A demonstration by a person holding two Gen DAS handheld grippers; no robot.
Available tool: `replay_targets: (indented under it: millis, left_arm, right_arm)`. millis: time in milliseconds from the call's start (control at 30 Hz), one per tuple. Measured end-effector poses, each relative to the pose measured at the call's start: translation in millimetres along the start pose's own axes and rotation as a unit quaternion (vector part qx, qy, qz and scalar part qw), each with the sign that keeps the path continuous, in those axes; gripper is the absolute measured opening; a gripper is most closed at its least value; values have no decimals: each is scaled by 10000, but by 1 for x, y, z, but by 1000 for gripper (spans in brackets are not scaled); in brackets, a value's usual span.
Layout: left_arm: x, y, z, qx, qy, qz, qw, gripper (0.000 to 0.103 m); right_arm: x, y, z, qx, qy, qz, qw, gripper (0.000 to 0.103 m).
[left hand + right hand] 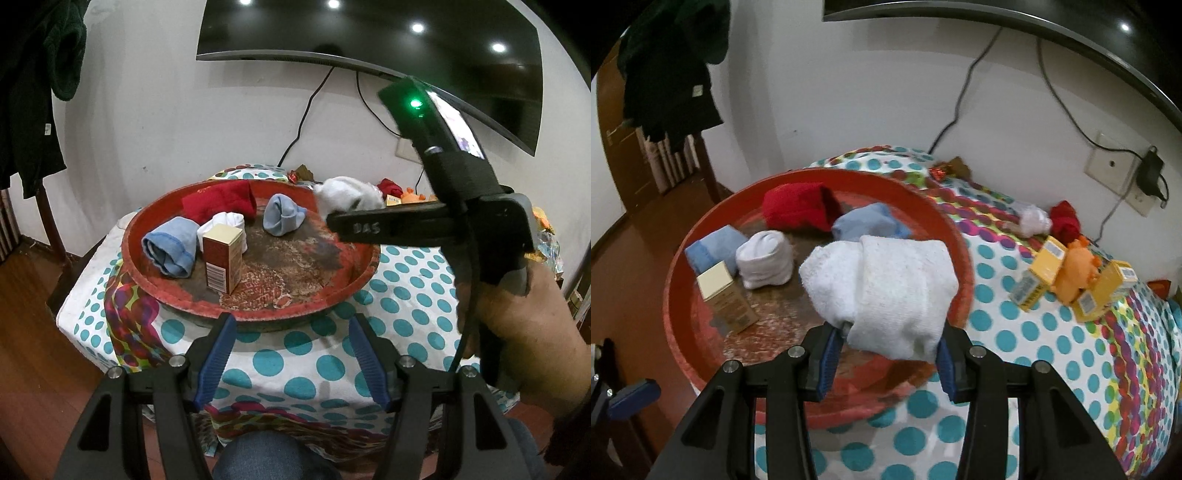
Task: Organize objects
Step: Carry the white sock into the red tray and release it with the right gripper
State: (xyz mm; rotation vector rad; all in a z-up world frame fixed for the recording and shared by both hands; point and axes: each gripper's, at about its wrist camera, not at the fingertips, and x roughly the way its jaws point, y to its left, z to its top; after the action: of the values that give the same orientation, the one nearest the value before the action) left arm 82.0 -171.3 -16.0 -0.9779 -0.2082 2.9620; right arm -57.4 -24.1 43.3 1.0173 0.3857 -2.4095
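Observation:
My right gripper [886, 339] is shut on a rolled white sock [886, 291] and holds it above the right side of the round red tray [679, 295]. It also shows in the left wrist view [349, 197], above the tray's [332, 301] far right rim. In the tray lie a red sock [798, 210], two blue socks [864, 221] [713, 247], a white sock [764, 262] and a small brown box [727, 295]. My left gripper [291, 354] is open and empty, in front of the tray's near rim.
On the dotted tablecloth [1004, 339] right of the tray lie yellow boxes [1041, 273], an orange toy [1075, 273], a white sock [1034, 221] and a red sock [1065, 219]. A wall with cables and a socket [1108, 166] stands behind. Dark clothes [672, 74] hang at the left.

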Motion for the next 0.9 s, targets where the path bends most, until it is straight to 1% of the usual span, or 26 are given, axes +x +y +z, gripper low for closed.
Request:
replay_targets:
  millis: [100,167,233,267,333,367,433,500,567,600,633,833,900]
  left_arm:
    - [0,-1,0,5,6,-15,10000,65]
    - [0,-2,0,32,4,-12,10000,65]
    - [0,-1,0,24,12,-22,10000,65]
    - [0,-1,0,15,12,-18,10000,65]
    - [1,-1,0,1,14,-18,10000,65]
    - [1,0,0,-6,19,-20,10000,65]
    - [1,0,0,-6,18,-22,10000,65]
    - [2,0,0,-6,28,-27,10000,65]
    - [2,0,0,-7,29,-28,10000,65]
    - [2,1,0,-9,25,-29,10000,65]
    - [2,0,0,-10,32,-29,10000,65]
    - [3,2,1,-24,55,-41,10000,65]
    - [3,2,1,-24,59,-43,10000,65]
  right_arm:
    - [-2,11,-3,-108,12,95,9999,43]
    - [9,20,-2,-177,53,141,9997,43]
    - [6,26,-4,-249,93,176,9995,43]
    - [13,31,-4,-264,115,196,9994,43]
    - [13,35,-5,-278,187,246,9991,43]
    - [27,38,-2,-277,203,254,9991,43]
    - [32,42,0,-278,227,292,9989,44]
    - [55,45,5,-294,274,293,9988,45]
    - [62,47,6,-267,344,283,9987,45]
    - [81,50,10,-253,364,298,9986,45]
    - [91,50,12,-244,385,307,9985,45]
    - [120,58,21,-250,539,391,9975,47]
    - [129,61,25,-258,571,415,9972,49]
